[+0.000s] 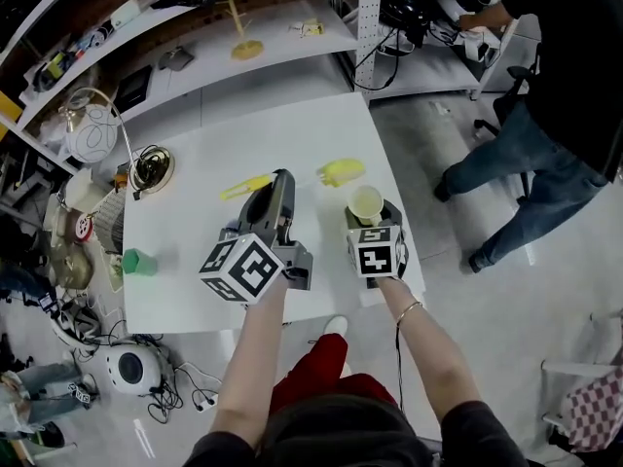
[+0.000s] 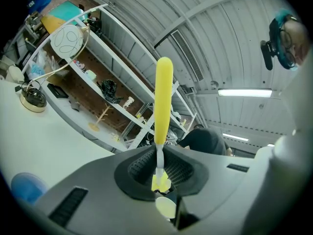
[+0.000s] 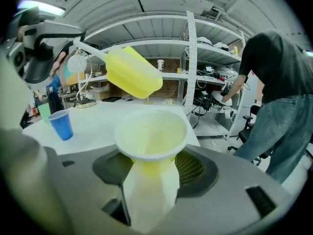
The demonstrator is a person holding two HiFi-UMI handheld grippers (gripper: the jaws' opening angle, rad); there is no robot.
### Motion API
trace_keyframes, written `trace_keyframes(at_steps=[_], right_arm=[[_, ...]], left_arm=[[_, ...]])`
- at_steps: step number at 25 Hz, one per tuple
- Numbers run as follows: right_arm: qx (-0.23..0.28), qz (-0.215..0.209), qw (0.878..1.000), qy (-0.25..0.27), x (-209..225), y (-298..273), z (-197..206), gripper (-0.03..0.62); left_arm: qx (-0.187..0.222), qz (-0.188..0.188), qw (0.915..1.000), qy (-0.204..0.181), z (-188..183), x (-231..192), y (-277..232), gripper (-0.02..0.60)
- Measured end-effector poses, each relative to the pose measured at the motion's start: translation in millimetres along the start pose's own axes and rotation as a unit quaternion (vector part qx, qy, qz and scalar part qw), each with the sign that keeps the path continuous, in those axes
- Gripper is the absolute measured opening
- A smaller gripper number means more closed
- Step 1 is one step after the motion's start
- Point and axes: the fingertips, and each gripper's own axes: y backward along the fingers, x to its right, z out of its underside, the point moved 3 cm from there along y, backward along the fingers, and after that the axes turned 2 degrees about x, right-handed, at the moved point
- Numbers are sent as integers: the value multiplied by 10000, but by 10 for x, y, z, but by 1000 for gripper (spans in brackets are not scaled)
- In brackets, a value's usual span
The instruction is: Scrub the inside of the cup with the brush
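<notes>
In the head view, both forearms reach in over the near edge of a white rectangular desk [image 1: 243,134]. The left tool [image 1: 280,185] is clamped on a yellow plastic brush with a thin white shaft [image 1: 341,171]. The brush lies crosswise above the middle of the desk, with a yellow end showing on each side of the tool's tip. The right tool [image 1: 375,224] grips a pale yellow cup with a white rim [image 1: 366,203], upright and mouth up, close to the desk's right edge toward the near right corner. The brush's right end sits just beyond the cup's rim, near it but apart. A round-based desk lamp [image 1: 151,168] stands at the left edge, and a person in a dark top and blue jeans [image 1: 545,115] stands on the floor past the far right corner. In the left gripper view, the left tool [image 2: 161,165] has its jaws drawn narrow on the white shaft of the brush [image 2: 163,102]. The brush's long yellow part rises straight up the frame, and a small yellow piece shows just below the grip. A pale round shape lower down may be the cup's rim, though it is too small to be sure. The desk [image 2: 44,141] spreads to the left with the lamp [image 2: 32,99] on it. In the right gripper view, the right tool [image 3: 149,180] presses its jaws on the sides of the cup [image 3: 151,133], whose open mouth faces up. The brush's blocky yellow head [image 3: 132,72] hangs above and beyond the rim, outside the cup. A blue plastic cup [image 3: 61,124] stands on the desk [image 3: 107,119] toward its left edge, well apart, and the person [image 3: 279,82] is at the right.
</notes>
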Motion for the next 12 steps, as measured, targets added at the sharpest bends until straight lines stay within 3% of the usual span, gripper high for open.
trace_keyframes(at_steps=[12], right_arm=[[603, 579, 9940, 704, 182, 591, -313, 265]], left_arm=[[334, 492, 9982, -97, -236, 497, 338, 41]])
